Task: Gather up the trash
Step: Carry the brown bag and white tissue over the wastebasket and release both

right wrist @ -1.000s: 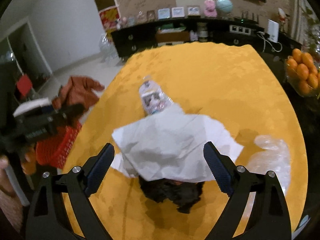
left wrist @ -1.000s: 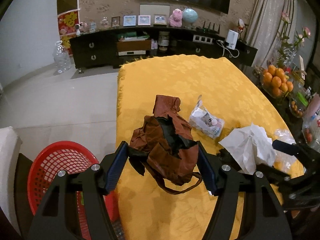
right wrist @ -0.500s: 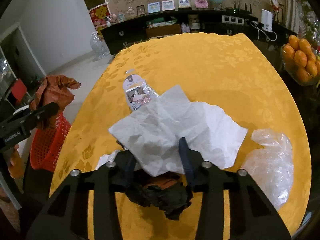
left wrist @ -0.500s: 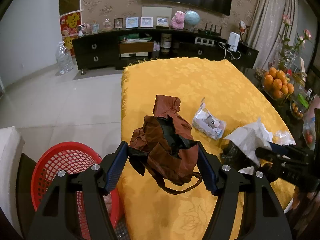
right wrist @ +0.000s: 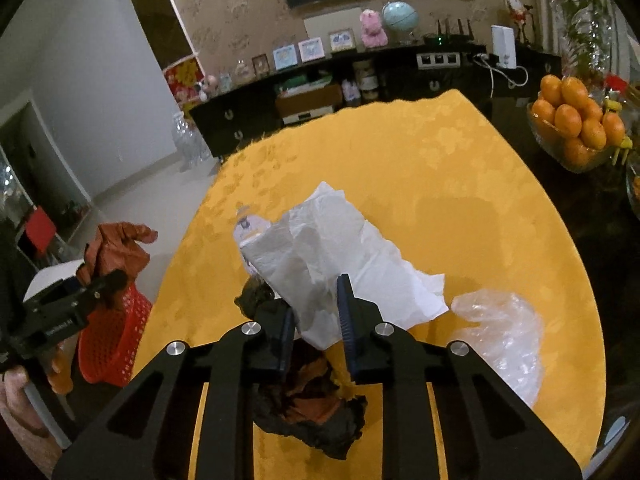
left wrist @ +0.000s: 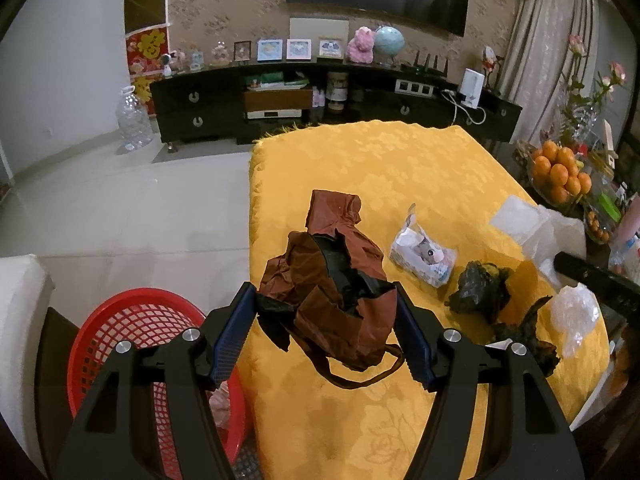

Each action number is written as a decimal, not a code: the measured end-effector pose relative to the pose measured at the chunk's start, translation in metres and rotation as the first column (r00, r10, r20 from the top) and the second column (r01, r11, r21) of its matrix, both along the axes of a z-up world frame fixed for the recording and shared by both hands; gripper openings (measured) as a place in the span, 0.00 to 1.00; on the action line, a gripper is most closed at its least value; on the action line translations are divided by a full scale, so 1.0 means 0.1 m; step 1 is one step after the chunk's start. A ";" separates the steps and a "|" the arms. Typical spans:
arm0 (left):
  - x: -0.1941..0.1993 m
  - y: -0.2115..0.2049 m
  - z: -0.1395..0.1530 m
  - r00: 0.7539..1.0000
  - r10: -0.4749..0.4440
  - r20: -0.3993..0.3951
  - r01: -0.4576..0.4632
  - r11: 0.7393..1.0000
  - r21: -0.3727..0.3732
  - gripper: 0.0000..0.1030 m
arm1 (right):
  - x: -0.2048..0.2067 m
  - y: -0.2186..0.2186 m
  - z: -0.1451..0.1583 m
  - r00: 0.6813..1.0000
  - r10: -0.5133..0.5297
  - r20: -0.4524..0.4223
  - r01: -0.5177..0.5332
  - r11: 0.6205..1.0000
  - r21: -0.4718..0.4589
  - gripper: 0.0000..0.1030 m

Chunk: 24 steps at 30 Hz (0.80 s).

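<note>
Right tool [right wrist: 316, 320] clamps crumpled white tissue [right wrist: 340, 264]; left tool [left wrist: 324, 332] grips brown bag [left wrist: 336, 292].

The left gripper [left wrist: 324, 336] is clamped half-wide on its load, while the right gripper [right wrist: 316, 320] is pinched nearly closed.

Right claw [right wrist: 316, 320] is clamped on a crumpled white tissue [right wrist: 340, 264], lifted off the yellow-clothed desk [right wrist: 460, 200]. Directly beneath lies a dark crumpled wrapper [right wrist: 308, 412]; a clear plastic bag [right wrist: 500, 332] lies just right of it. At far left — the left claw [right wrist: 108, 280] grips a brown bag [right wrist: 116, 248] above a red basket [right wrist: 108, 340].
</note>
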<state>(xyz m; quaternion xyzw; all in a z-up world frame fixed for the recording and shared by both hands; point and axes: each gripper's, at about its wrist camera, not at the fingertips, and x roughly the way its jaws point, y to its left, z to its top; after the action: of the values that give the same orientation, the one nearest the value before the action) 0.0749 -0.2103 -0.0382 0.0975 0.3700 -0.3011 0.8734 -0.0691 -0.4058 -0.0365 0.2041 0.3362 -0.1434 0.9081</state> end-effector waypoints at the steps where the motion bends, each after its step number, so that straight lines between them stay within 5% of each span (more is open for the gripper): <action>1: 0.00 0.01 0.01 1.000 0.002 0.001 -0.001 1.000 -0.003 0.62 | -0.01 0.00 0.02 1.000 -0.003 0.007 0.003 1.000 -0.003 0.20; 24: -0.01 0.30 0.24 0.997 0.049 0.066 -0.047 0.998 -0.033 0.62 | 0.14 0.29 0.35 0.996 0.049 0.080 -0.041 0.995 -0.091 0.20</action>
<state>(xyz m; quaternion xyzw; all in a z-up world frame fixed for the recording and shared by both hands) 0.0735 -0.1806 -0.0144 0.0851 0.3381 -0.2823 0.8937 -0.0551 -0.3773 -0.0019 0.1617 0.2964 -0.1292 0.9324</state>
